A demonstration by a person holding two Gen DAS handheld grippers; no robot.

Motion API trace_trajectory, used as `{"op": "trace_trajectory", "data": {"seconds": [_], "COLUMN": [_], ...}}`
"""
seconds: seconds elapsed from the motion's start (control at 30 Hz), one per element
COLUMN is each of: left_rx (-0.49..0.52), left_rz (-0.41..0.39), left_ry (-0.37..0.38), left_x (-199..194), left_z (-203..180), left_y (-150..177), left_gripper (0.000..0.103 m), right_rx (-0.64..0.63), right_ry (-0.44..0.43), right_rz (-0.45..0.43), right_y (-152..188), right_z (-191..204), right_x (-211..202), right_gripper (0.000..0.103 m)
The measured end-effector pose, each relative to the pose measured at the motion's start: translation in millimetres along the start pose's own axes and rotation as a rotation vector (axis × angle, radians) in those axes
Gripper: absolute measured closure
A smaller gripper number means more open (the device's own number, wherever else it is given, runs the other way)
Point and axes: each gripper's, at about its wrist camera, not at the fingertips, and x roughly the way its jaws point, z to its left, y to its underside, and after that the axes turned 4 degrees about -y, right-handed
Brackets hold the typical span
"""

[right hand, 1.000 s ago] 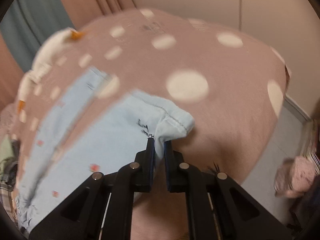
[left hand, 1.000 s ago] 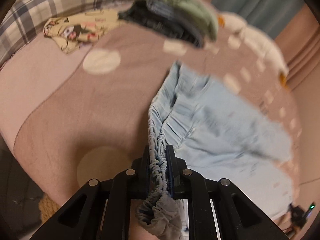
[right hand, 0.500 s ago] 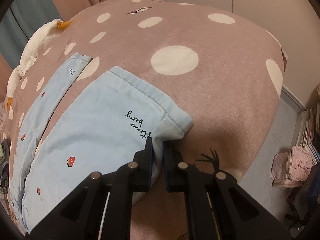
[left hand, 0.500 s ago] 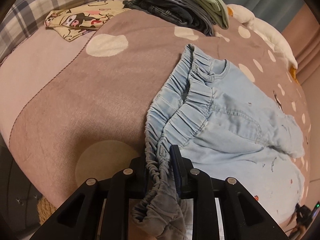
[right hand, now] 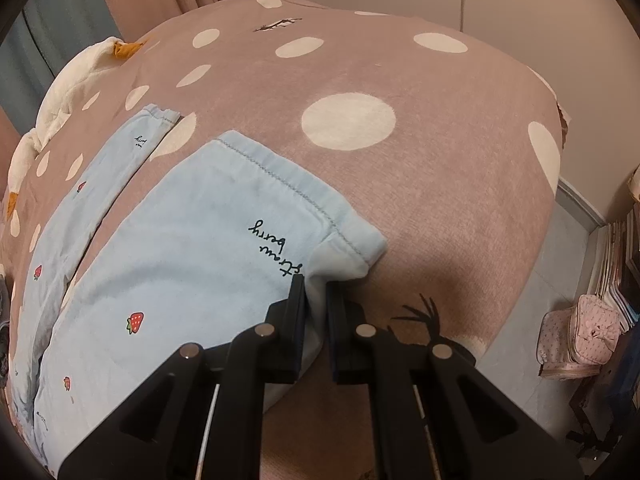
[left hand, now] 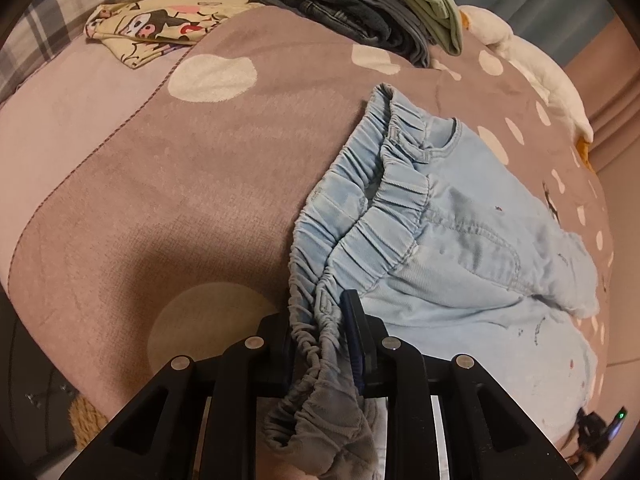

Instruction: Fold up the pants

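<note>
Light blue pants [left hand: 460, 264] with strawberry prints lie flat on a brown polka-dot blanket [left hand: 180, 208]. In the left wrist view the gathered elastic waistband [left hand: 360, 216] runs down between the fingers of my left gripper [left hand: 318, 320]. Its jaws stand parted wider than before and the band sits loosely in the gap, its end hanging below. In the right wrist view the pants [right hand: 168, 264] stretch away to the left. My right gripper [right hand: 316, 292] is shut on the near leg's hem corner [right hand: 352, 252]. The far leg [right hand: 132, 148] lies flat beside it.
A stack of folded clothes [left hand: 372, 12] sits at the bed's far side, with a cartoon-print cloth [left hand: 160, 28] and a plaid pillow [left hand: 52, 20] to its left. A white plush toy [right hand: 60, 92] lies by the curtain. Floor and a pink bag [right hand: 576, 336] are at the right.
The pants came down from a blurred swing and now lie spread flat on the blanket. My left jaws widened around the waistband. The right gripper kept its hold on the hem.
</note>
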Motion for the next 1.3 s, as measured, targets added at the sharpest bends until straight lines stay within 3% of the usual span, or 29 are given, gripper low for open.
{"op": "trace_trajectory", "data": {"seconds": [1.3], "left_rx": [-0.024], "left_rz": [0.010], "left_ry": [0.000], "left_x": [-0.3], "left_z": [-0.5], "left_y": [-0.8], "left_gripper": [0.077], "right_rx": [-0.001], "right_ry": [0.028], "right_rz": [-0.010], "right_y": [4.2], "right_z": [5.6], "right_x": [1.5], "right_gripper": [0.094]}}
